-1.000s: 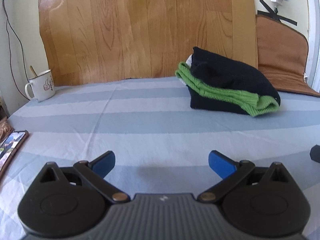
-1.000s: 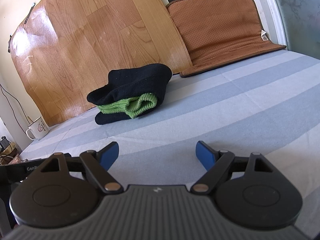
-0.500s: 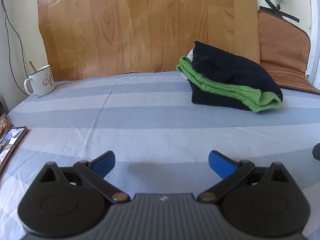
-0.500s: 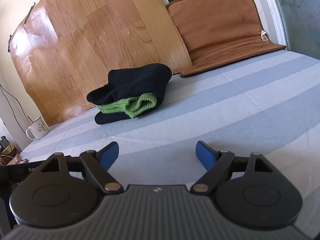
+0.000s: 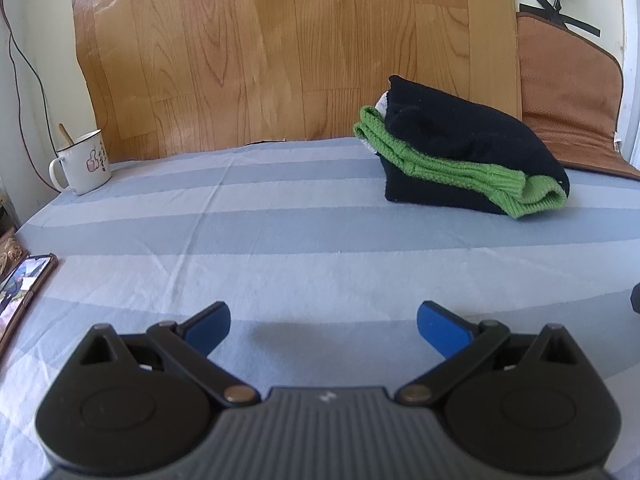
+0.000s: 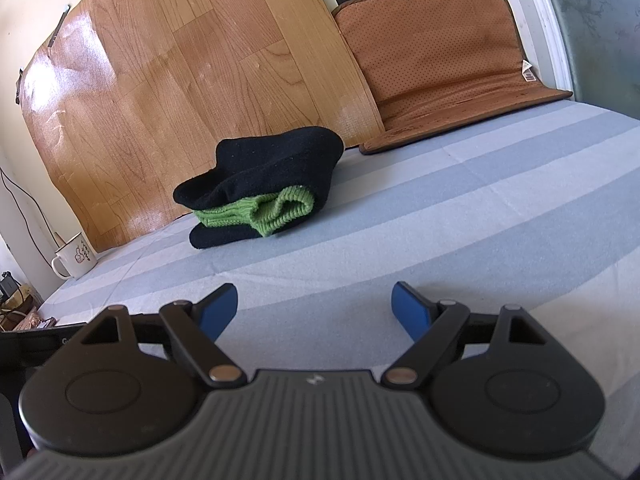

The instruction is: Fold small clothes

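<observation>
The left gripper [image 5: 323, 326] is wide open. Its two blue fingertips [image 5: 208, 326] are far apart and hold nothing. It sits low over the striped sheet [image 5: 280, 240], which is blue and white. The right gripper [image 6: 314, 312] is wide open too, with nothing between its blue tips. It also hangs low over the same sheet.

Farther out lies the folded pile of clothes [image 5: 468, 148]. It is black knit on top and bottom with a green knit piece [image 5: 460, 170] in the middle. A bit of white peeks out at the far end. The pile rests on the sheet, well apart from both grippers.

Behind the pile a big wood board [image 5: 280, 48] leans on the wall. Beside it leans a brown mat [image 5: 568, 92]. On the left a white mug [image 5: 82, 164] stands on the sheet with a stick in it. A phone [image 5: 22, 286] lies at the left edge.
</observation>
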Demonstrator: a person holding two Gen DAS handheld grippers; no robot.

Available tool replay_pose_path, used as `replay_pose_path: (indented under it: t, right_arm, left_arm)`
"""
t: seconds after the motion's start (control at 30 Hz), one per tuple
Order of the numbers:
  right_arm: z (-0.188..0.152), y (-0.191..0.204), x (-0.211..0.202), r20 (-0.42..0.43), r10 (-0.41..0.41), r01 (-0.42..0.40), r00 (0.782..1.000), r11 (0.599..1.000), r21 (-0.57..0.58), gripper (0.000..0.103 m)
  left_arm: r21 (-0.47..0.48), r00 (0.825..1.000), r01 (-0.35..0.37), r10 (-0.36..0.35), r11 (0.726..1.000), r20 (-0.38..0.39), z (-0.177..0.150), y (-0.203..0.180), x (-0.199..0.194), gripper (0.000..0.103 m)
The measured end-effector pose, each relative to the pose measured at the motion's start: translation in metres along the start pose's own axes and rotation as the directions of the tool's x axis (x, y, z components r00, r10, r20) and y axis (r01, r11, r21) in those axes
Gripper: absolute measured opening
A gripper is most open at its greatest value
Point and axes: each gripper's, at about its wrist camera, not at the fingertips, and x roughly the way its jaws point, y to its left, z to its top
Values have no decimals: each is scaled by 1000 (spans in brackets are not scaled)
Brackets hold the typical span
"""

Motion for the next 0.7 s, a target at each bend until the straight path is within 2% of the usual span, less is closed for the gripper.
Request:
replay_pose_path:
  t: [0.7]
  right_arm:
    - [0, 1, 0, 0, -2, 2, 1000, 1000, 1, 87]
  left_arm:
    - [20, 1000, -30, 30, 999, 1, -1, -3, 2, 103]
